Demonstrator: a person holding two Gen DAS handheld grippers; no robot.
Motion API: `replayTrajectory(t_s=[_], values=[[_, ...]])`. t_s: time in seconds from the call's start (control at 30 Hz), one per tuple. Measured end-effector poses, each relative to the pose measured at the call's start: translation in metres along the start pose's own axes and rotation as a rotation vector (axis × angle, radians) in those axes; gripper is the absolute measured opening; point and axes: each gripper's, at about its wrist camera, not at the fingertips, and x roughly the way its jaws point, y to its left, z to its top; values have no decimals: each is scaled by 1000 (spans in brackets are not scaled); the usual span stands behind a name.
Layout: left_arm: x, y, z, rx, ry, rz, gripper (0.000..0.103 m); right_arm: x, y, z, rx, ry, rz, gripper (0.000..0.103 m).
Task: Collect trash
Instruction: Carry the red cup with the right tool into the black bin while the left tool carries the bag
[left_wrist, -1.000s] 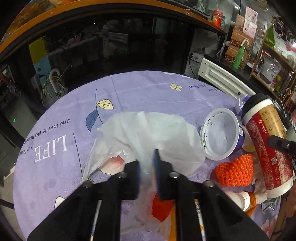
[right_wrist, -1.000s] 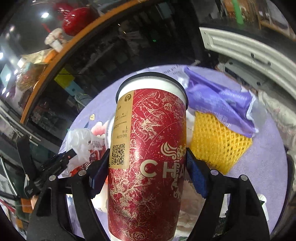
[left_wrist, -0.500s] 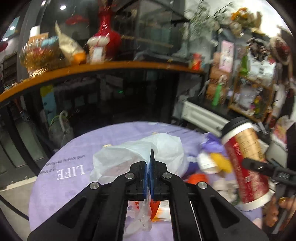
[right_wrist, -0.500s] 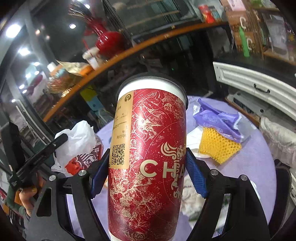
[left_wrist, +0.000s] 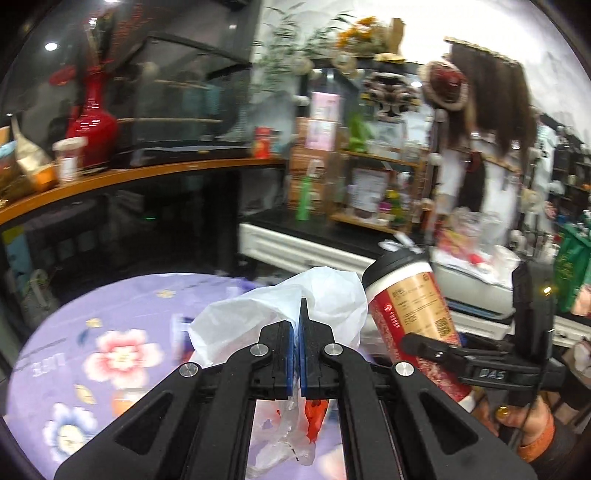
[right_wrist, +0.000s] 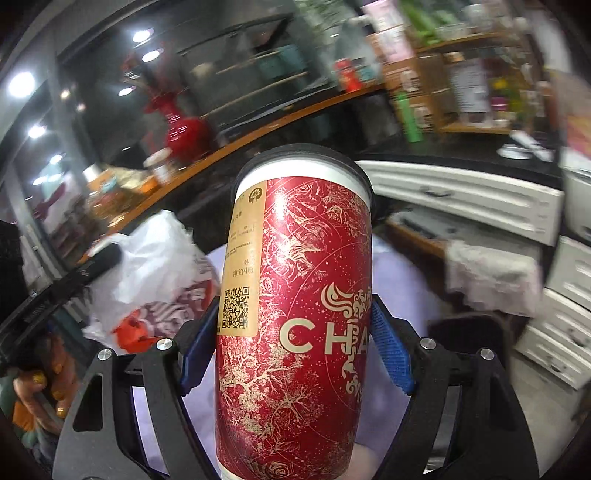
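1. Cluttered shop shelving (left_wrist: 373, 177) and a curved orange-edged ledge (left_wrist: 140, 173) are filling the background behind the round counter (left_wrist: 122, 302), which is wearing a purple flowered cloth.
2. From the left wrist view, the left tongs (left_wrist: 297, 314) are pinching a white plastic bag (left_wrist: 258, 310) between pads pressed fully together; the bag is bunching above the tips and trailing down below them over the cloth, with red print showing low down.
3. In the same view the red paper cup (left_wrist: 410, 306) with its black lid is tilting at the right, off the counter, gripped in the right tongs (left_wrist: 424, 345), whose one visible finger is crossing the cup's side; a hand (left_wrist: 524, 421) with an orange cuff is holding their handle.
4. The right wrist view is showing what the left one cannot: both blue pads (right_wrist: 391, 347) of the right tongs (right_wrist: 295, 347) are standing wide apart and pressing on the cup's (right_wrist: 299, 302) two sides, and its gold lettering and square code label are readable.
5. That view is also catching the bag (right_wrist: 155, 273) from the side, hanging at the left beside the cup.
6. The cup is blocking most of the counter (right_wrist: 399, 284) in that view, and its base is cut off at the bottom edge.
7. Background shelves are blurring in both views, so small items there are hard to make out.
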Motion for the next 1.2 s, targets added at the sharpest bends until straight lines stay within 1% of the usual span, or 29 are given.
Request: replayTrajectory(t_s=[0.1,0.17,0.23,0.3,0.47,0.6,0.7,0.77,0.93,1.07,1.2], values=[[15,-28,-2,14,16,-67,3,-14,-50,-10,66,19,-114,77],[29,-54,-6,17,36,-117,3,-14,-78,-20,111,41,-162,77],[43,-75,-12,10,60,-160,3,-10,-107,-34,147,66,-208,77],[55,-94,-20,8,83,-191,3,2,-137,-51,193,97,-243,77],[85,-129,-41,14,159,-236,3,49,-198,-92,320,198,-257,77],[104,-144,-57,29,194,-232,3,89,-234,-123,386,273,-280,77],[120,-155,-66,42,227,-221,3,115,-253,-140,409,329,-309,77],[129,-156,-71,43,244,-216,3,126,-262,-149,425,351,-325,77],[149,-157,-82,42,281,-198,3,145,-264,-158,405,395,-350,77],[159,-160,-85,50,295,-183,3,148,-255,-154,366,400,-359,77],[167,-165,-88,52,308,-176,3,127,-255,-153,377,360,-366,77]])
